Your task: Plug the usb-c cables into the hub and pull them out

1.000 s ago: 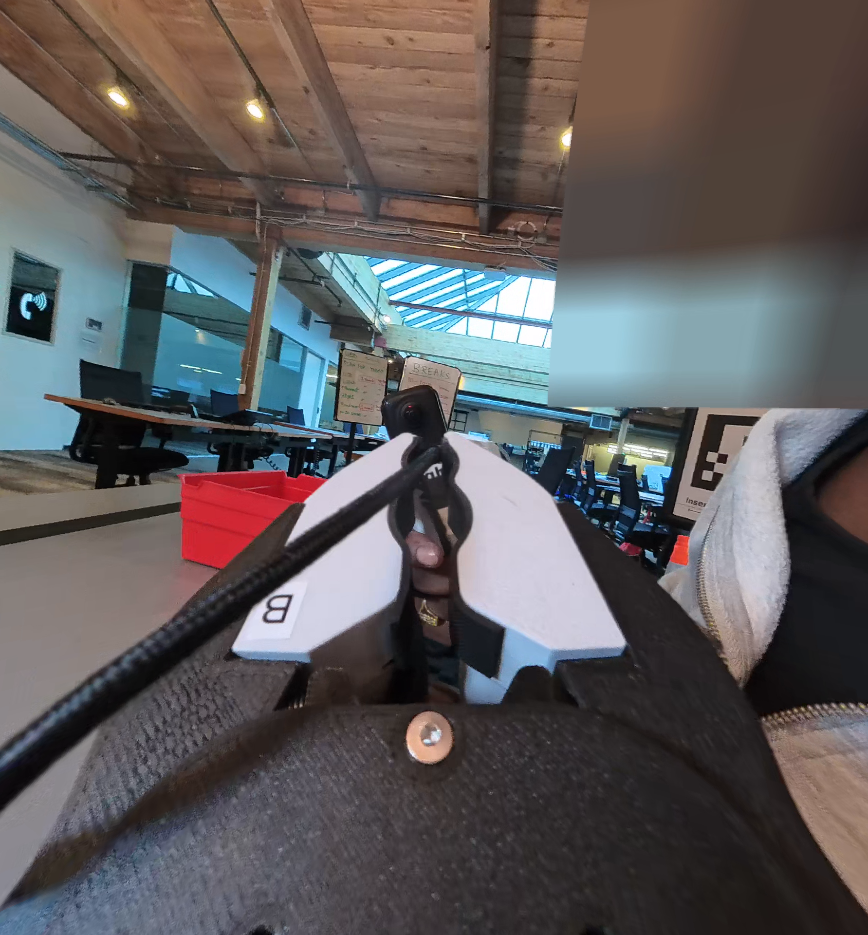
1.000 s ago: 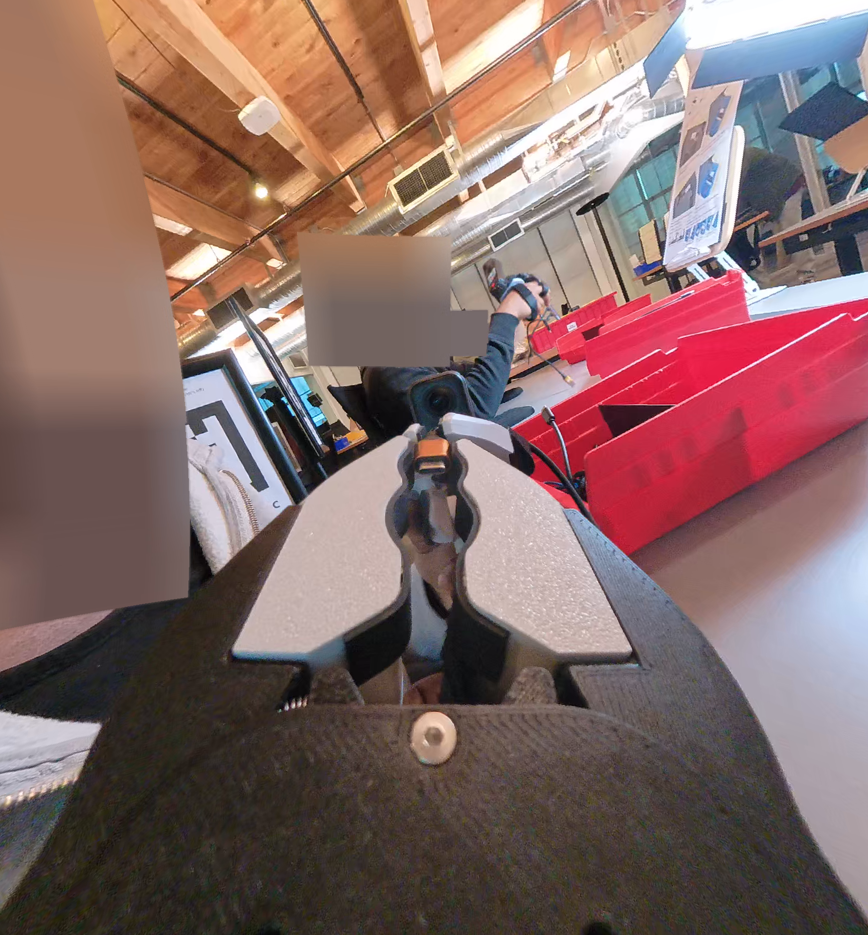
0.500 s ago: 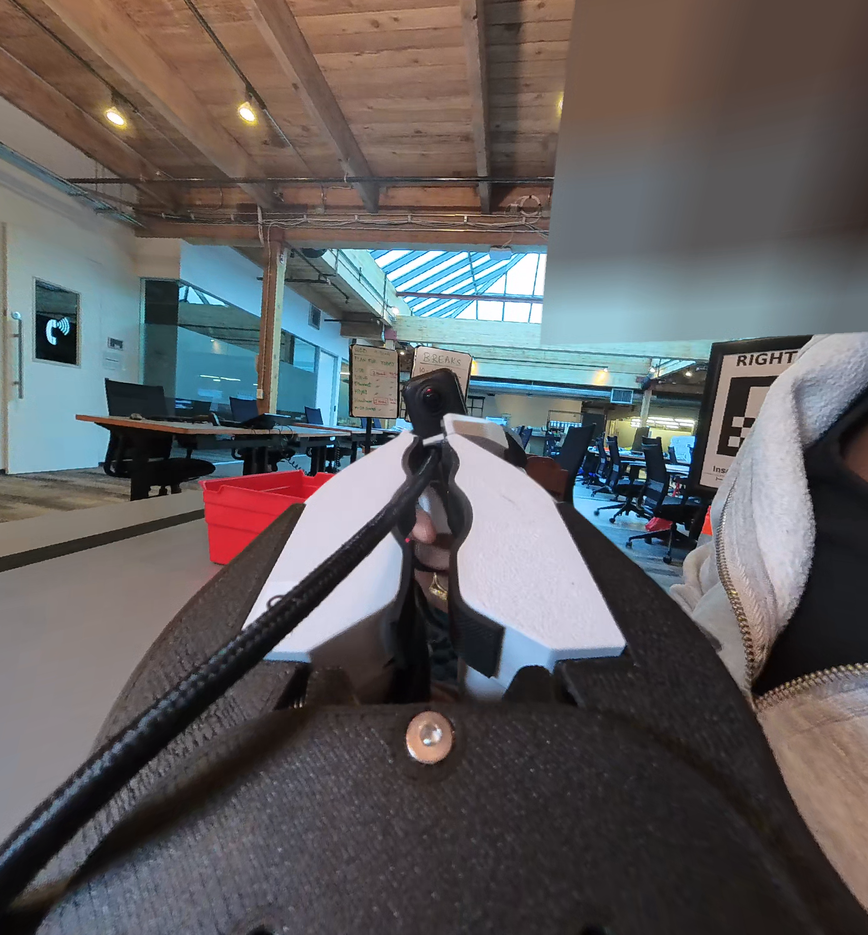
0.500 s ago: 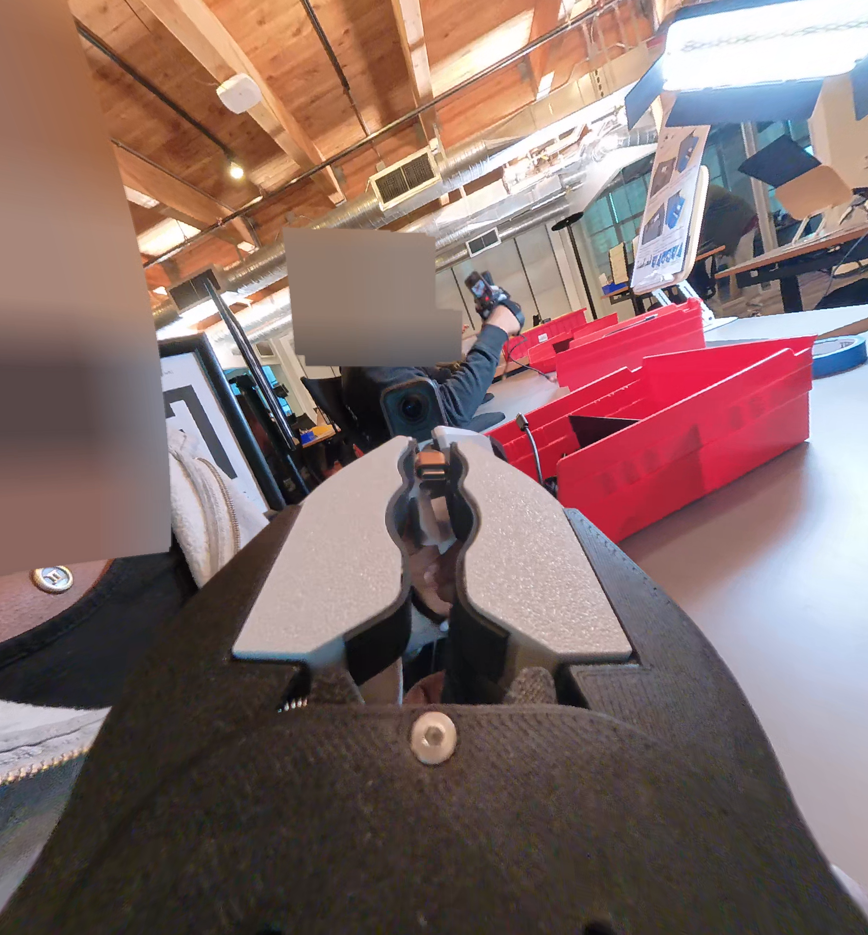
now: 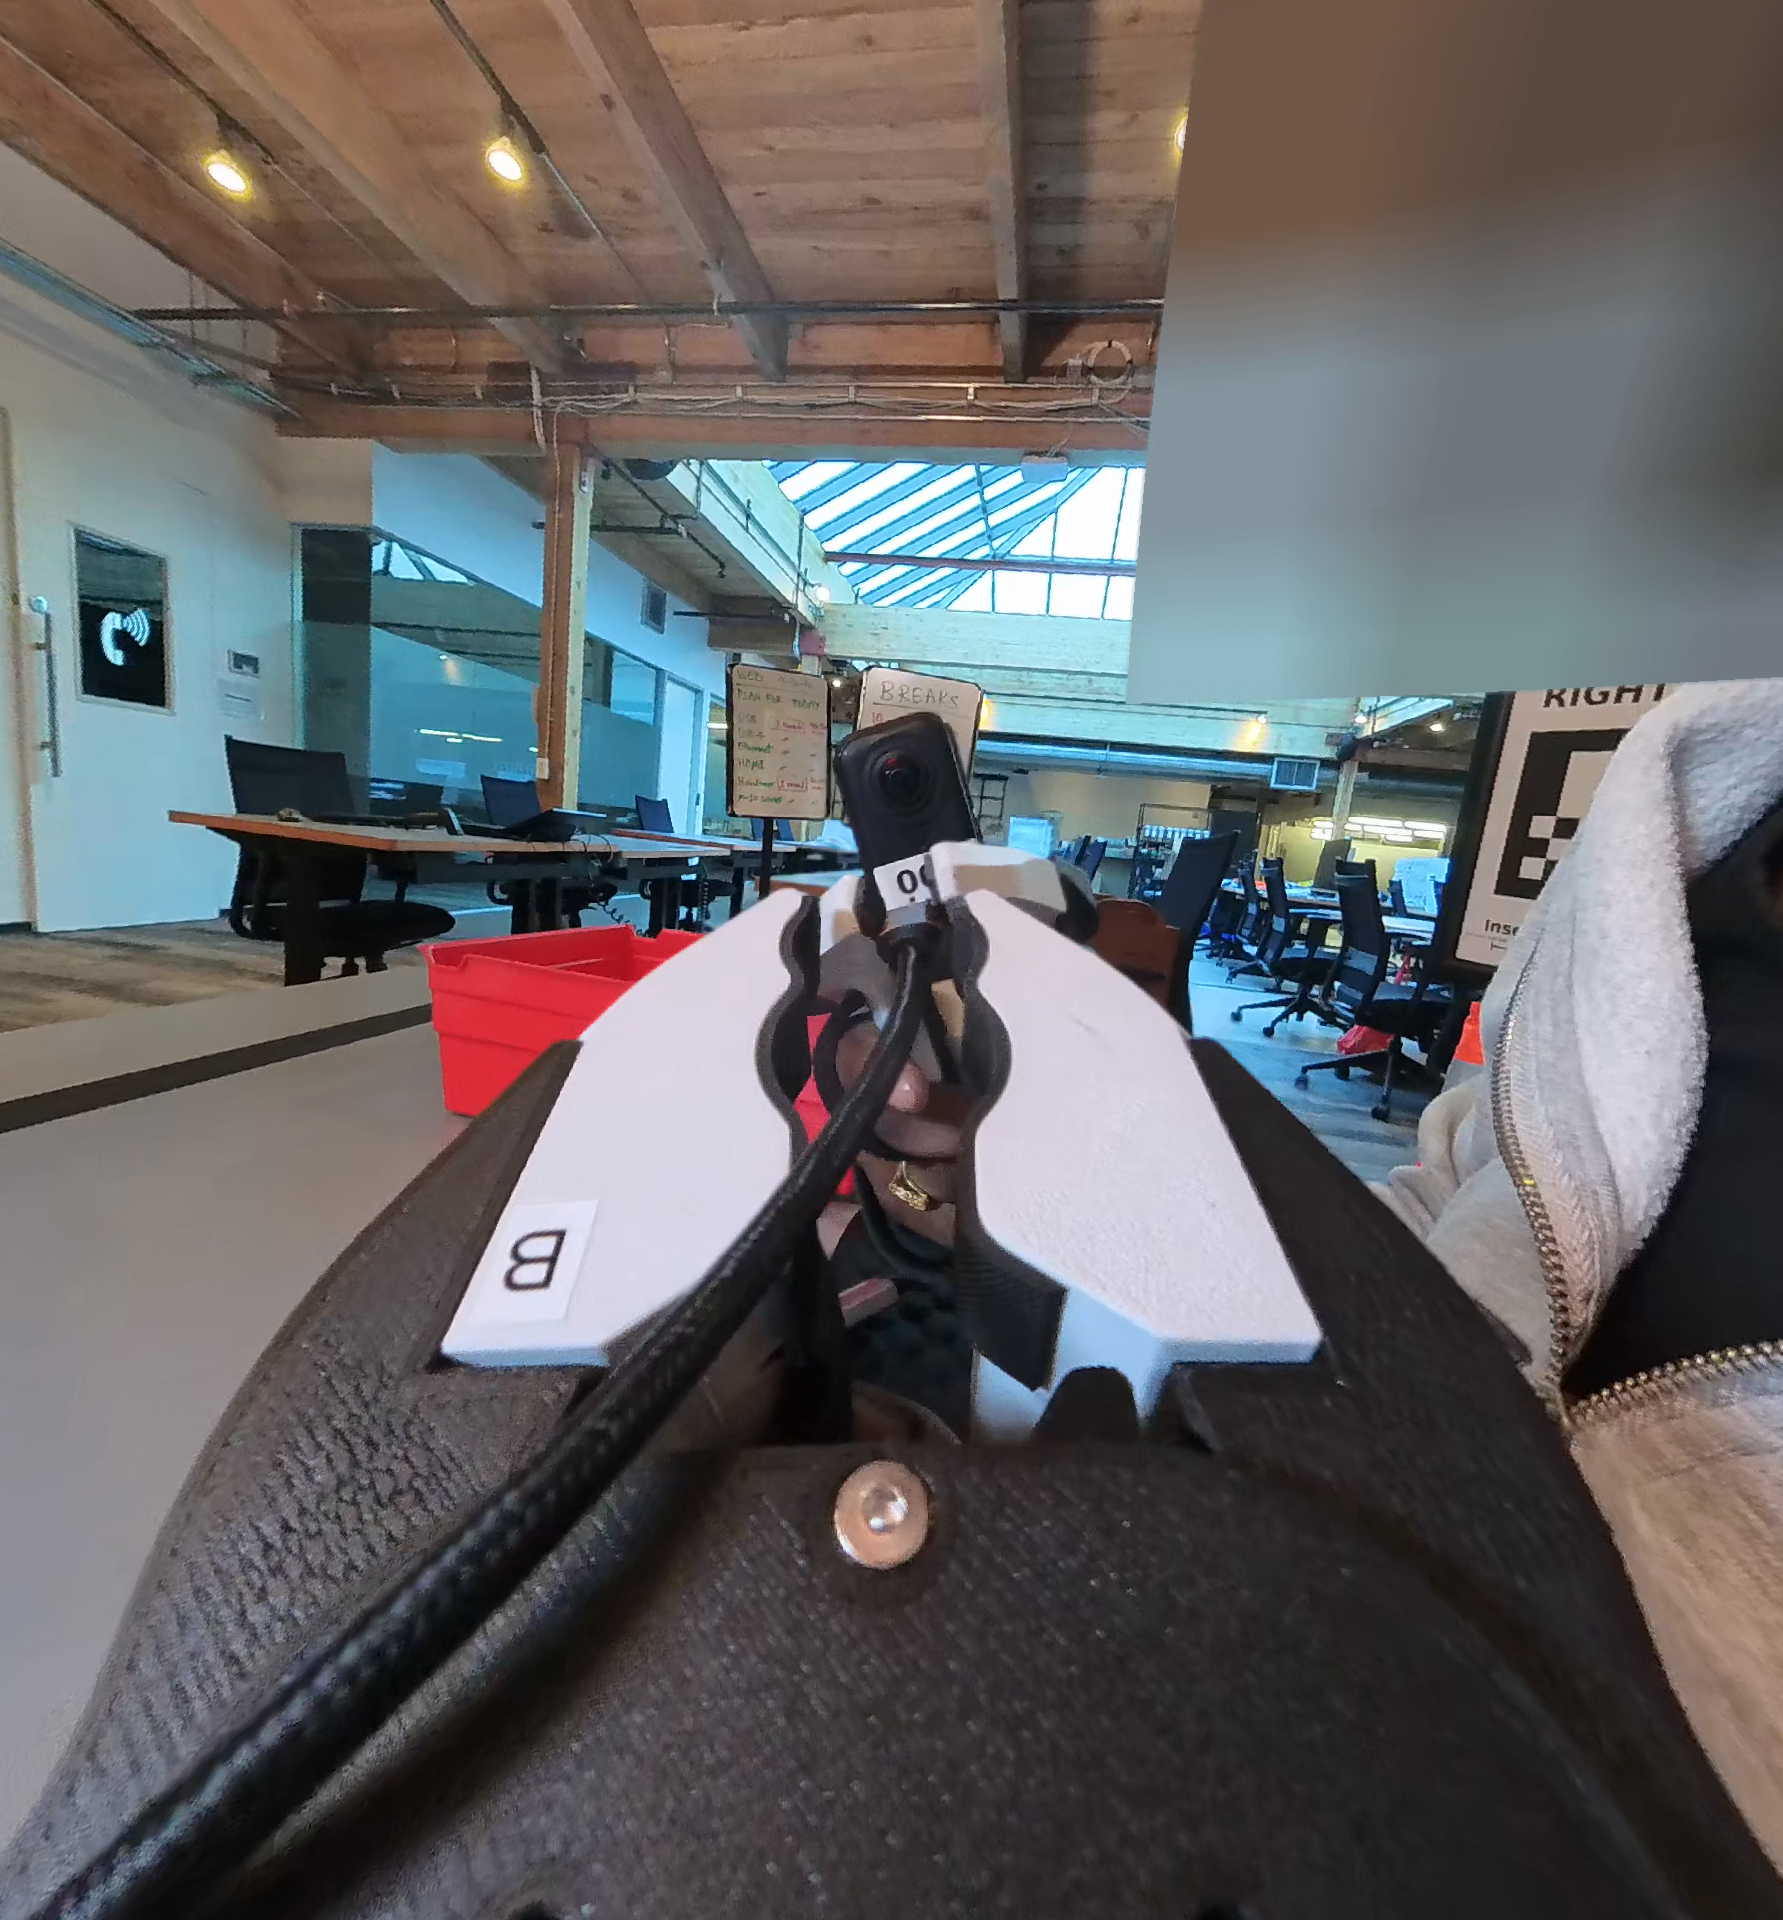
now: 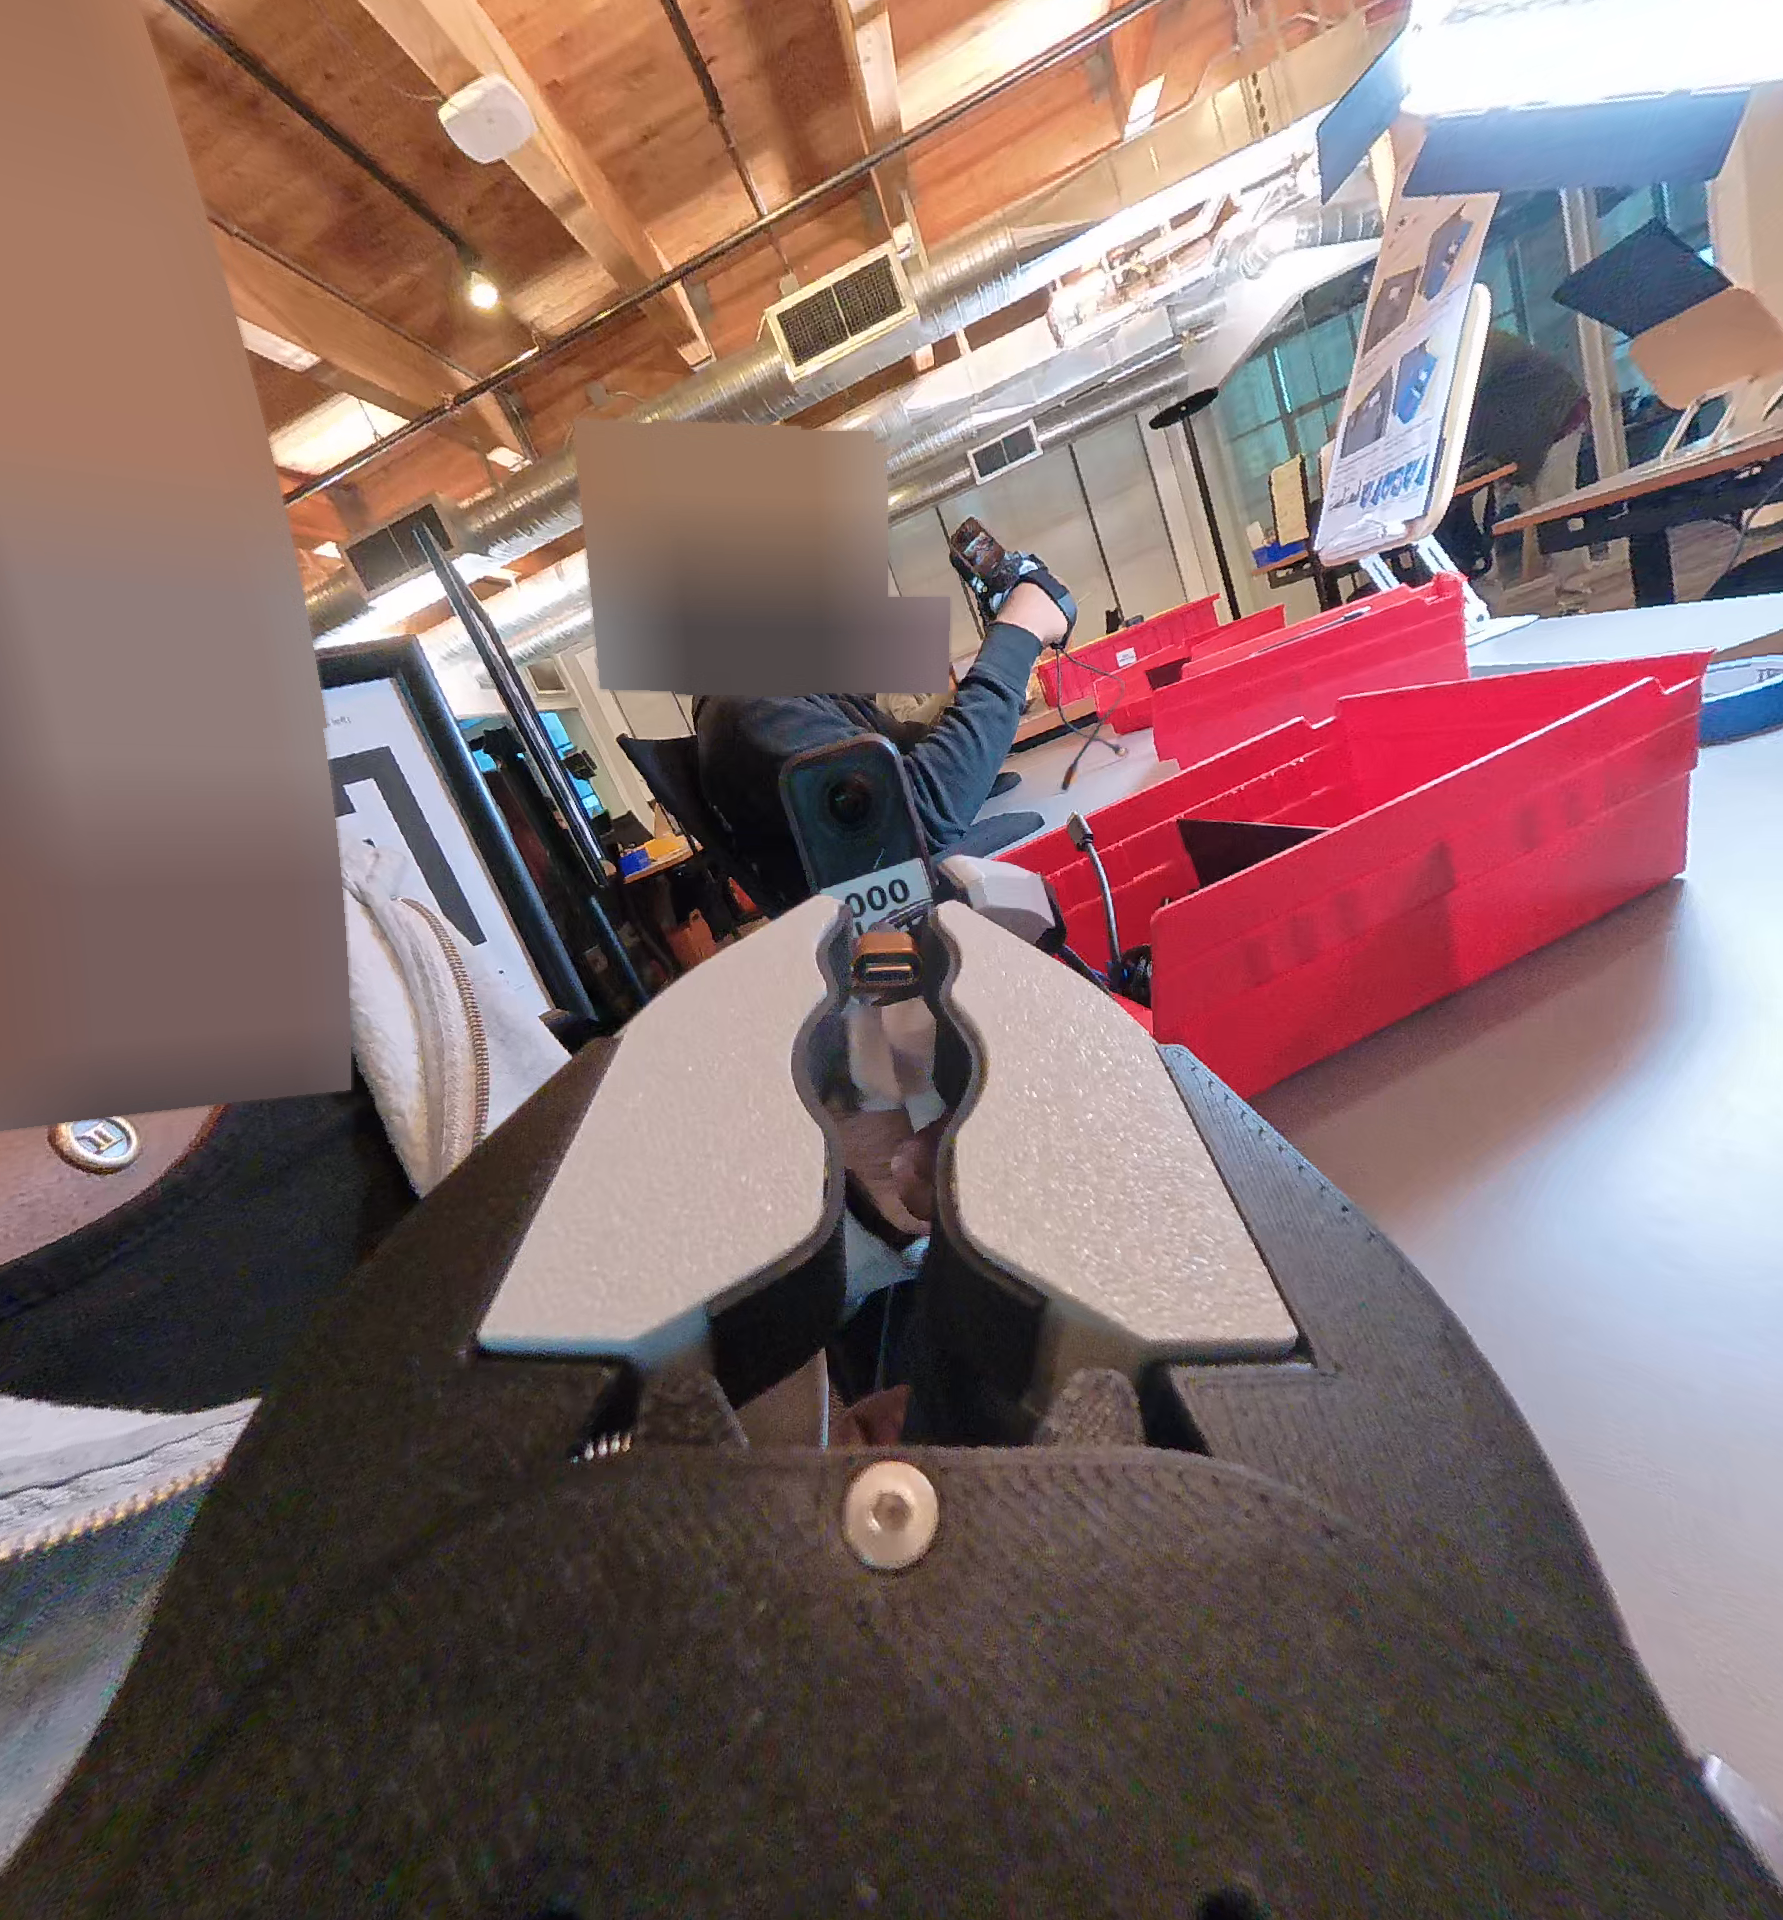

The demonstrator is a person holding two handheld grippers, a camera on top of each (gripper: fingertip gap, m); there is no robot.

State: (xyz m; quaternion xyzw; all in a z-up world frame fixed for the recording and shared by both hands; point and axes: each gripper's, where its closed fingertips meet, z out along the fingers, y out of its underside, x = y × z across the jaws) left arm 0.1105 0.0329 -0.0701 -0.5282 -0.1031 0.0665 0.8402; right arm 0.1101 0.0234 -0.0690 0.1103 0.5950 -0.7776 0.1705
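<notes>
My left gripper [image 5: 887, 920] is shut on the plug end of a black braided usb-c cable [image 5: 554, 1475]. The cable runs back through the jaw gap and off the lower left. My right gripper [image 6: 889, 920] is shut on a small grey piece with an orange-rimmed port [image 6: 885, 971], which looks like the hub. The two grippers are raised above the table and meet tip to tip. The right gripper's camera [image 5: 902, 784] shows just beyond my left fingertips. The left gripper's camera [image 6: 851, 816] shows beyond my right ones. Whether the plug sits in the port is hidden.
A red bin [image 5: 534, 997] stands on the grey table [image 5: 139, 1299] behind the left gripper. More red bins [image 6: 1438, 883] and a blue tape roll [image 6: 1760, 691] lie to the right. The holder's grey hoodie [image 5: 1593, 1039] is close by. Another person [image 6: 980, 707] sits behind. My two grippers' fingertips are within a few centimetres of each other.
Both grippers tilted down toward level and came closer tip to tip. The left jaws stand slightly wider, and the cable now runs through their gap instead of over the left finger.
</notes>
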